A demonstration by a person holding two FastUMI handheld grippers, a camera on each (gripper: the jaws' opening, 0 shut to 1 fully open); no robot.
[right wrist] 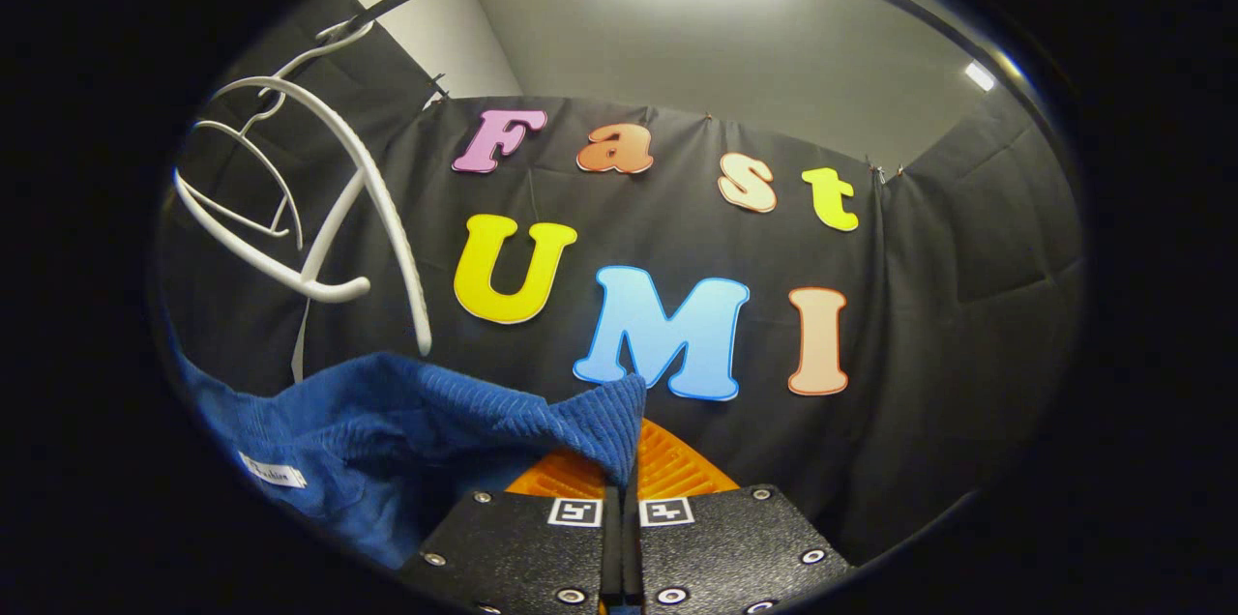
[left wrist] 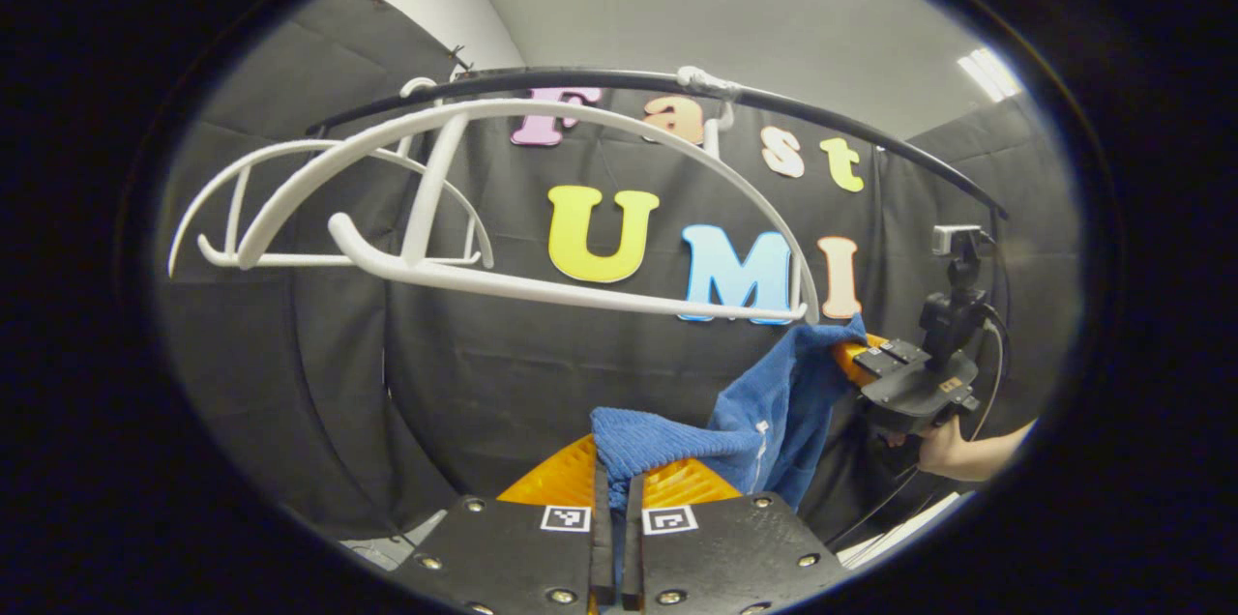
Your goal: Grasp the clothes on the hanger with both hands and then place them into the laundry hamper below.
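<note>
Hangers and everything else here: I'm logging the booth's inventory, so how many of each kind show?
White hangers: 2
Black rail: 1
Blue garment: 1
Grippers: 2, left gripper, right gripper
Total: 6

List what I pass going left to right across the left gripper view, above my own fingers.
Far white hanger → near white hanger → blue garment → right gripper → hand holding it.
</note>
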